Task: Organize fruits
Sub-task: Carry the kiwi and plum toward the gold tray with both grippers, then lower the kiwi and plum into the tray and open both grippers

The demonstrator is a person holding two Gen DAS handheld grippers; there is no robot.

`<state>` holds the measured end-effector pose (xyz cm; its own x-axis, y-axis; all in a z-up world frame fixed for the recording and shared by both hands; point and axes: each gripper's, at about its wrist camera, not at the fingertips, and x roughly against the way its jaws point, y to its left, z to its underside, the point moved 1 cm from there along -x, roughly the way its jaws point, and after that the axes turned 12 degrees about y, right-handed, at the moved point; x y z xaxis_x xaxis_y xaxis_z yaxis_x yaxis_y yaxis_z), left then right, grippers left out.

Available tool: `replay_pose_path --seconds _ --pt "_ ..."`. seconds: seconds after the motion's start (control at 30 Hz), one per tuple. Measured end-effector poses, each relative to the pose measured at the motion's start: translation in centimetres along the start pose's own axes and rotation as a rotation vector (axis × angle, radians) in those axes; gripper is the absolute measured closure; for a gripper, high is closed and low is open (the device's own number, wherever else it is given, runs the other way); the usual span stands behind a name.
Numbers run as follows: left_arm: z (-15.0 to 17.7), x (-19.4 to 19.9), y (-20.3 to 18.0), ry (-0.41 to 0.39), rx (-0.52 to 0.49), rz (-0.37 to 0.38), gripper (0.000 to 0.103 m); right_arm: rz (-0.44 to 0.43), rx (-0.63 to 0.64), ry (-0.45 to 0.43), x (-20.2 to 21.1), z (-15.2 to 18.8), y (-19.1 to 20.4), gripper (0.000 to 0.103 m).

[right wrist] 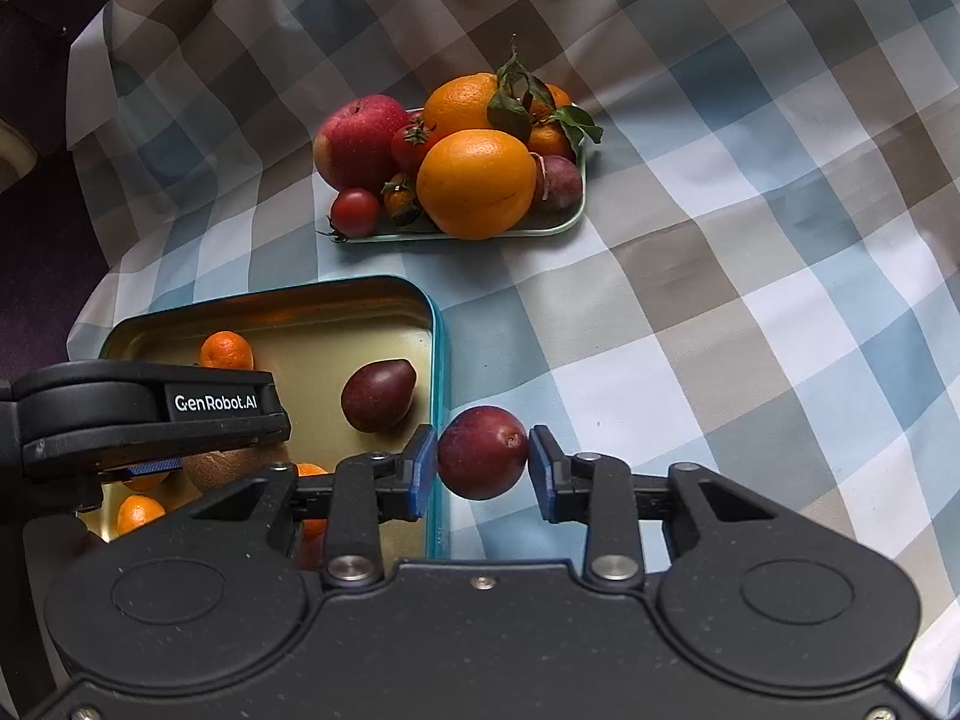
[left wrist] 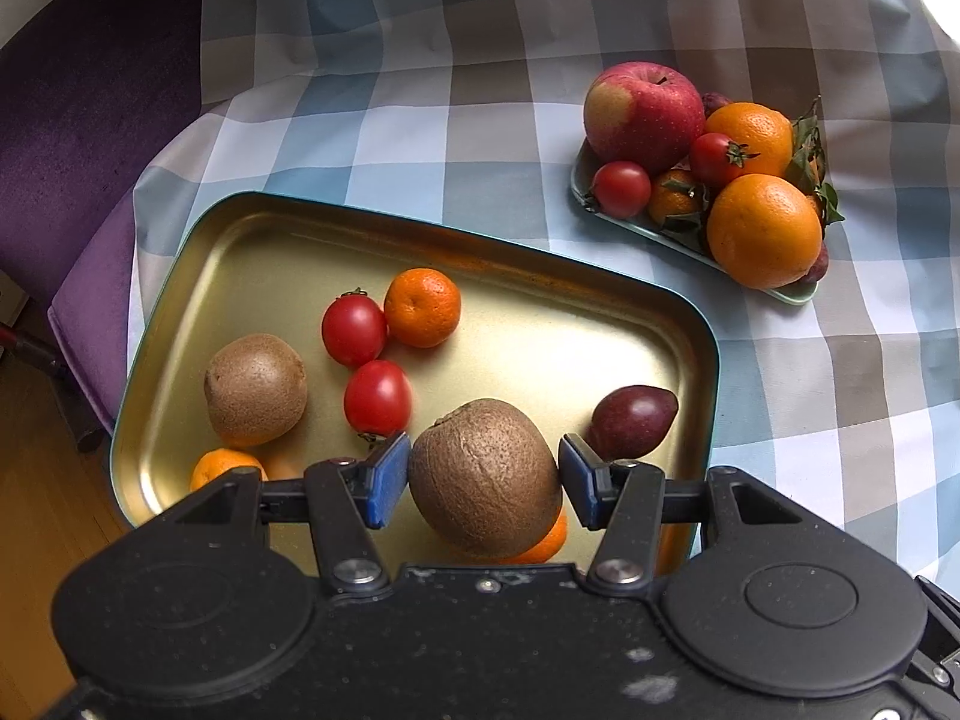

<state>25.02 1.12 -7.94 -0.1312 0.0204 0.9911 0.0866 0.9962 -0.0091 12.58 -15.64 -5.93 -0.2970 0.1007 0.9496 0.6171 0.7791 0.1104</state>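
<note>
My left gripper point(left wrist: 485, 477) is shut on a brown kiwi point(left wrist: 485, 477), held over the gold tin tray point(left wrist: 252, 240). The tray holds another kiwi point(left wrist: 255, 389), two tomatoes point(left wrist: 354, 329), mandarins point(left wrist: 422, 307) and a dark plum point(left wrist: 633, 422). My right gripper point(right wrist: 482, 463) is shut on a dark red plum point(right wrist: 482, 453), held just right of the tray's edge point(right wrist: 437, 360) above the cloth. The left gripper's body point(right wrist: 150, 408) shows at left in the right wrist view.
A pale green plate point(right wrist: 564, 225) further back is piled with an apple point(right wrist: 360, 141), oranges point(right wrist: 477, 183), tomatoes, leafy mandarins and a plum. It also shows in the left wrist view point(left wrist: 678, 237). A checked cloth point(right wrist: 750, 300) covers the table. A purple seat point(left wrist: 90, 120) lies left.
</note>
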Motion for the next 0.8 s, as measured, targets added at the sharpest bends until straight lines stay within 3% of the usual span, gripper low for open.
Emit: replay_pose_path --seconds 0.03,0.33,0.47,0.8 --pt "0.0 -0.1 0.5 0.003 0.005 -0.002 0.048 -0.004 0.005 0.001 -0.1 0.0 0.4 0.072" --pt "0.2 -0.9 2.8 0.016 0.007 -0.039 0.048 -0.006 0.033 -0.005 -0.5 -0.4 2.0 0.072" --pt "0.0 -1.0 3.1 0.019 0.009 -0.029 0.048 -0.002 -0.039 -0.014 -0.3 -1.1 -0.1 0.069" --pt "0.4 -0.5 2.0 -0.001 -0.038 -0.017 0.048 -0.061 -0.187 0.088 -2.4 -1.7 -3.2 0.066"
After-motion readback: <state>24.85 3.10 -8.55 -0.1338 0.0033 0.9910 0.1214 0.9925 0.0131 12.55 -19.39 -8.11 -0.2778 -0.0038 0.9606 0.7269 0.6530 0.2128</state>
